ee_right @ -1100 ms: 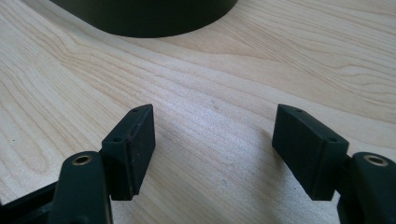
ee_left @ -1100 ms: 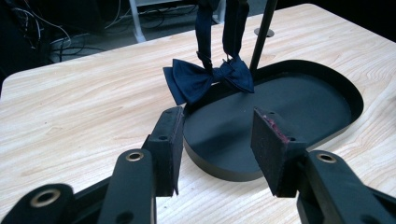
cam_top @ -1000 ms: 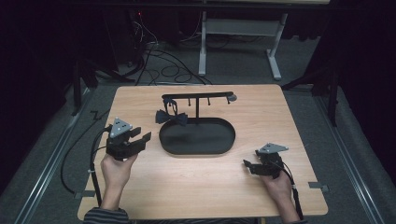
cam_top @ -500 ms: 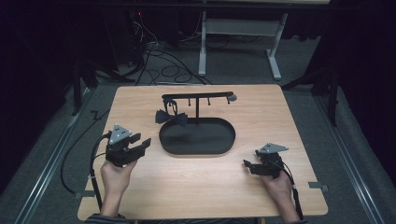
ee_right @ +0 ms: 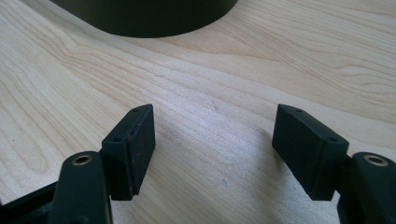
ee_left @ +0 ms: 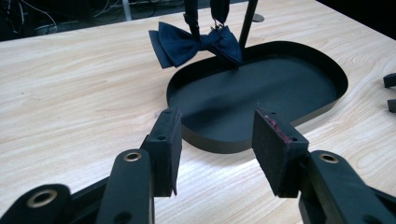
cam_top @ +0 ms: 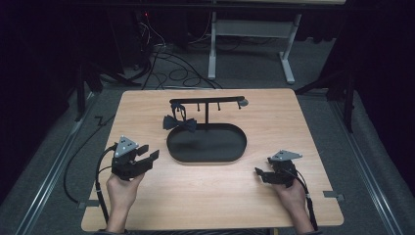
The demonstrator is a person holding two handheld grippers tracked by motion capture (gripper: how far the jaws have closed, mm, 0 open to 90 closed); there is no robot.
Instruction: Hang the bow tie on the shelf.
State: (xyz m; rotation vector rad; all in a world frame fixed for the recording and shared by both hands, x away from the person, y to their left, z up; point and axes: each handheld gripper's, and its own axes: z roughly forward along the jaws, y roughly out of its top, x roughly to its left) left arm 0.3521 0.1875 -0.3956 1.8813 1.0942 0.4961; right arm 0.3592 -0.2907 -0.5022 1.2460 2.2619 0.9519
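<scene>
Bare light wooden table (cam_top: 147, 105) lies under both grippers, the black oval metal tray (ee_left: 299, 88) rim just beyond the left gripper (ee_left: 219, 140)'s open, empty fingers, the right gripper (ee_right: 215, 149) spread empty beside it, the dark navy fabric bow tie (ee_left: 194, 42) hanging farther ahead over the tray's far rim.

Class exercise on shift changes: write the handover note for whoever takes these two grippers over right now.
Left gripper: open, holding nothing, aimed at the tray.
Right gripper: open, holding nothing, low over the table near the tray's right end.
Bow tie: hangs on the stand, at the tray's back-left rim.
Done: nothing visible.
Left: probably grip the bow tie; neither gripper touches it.
</scene>
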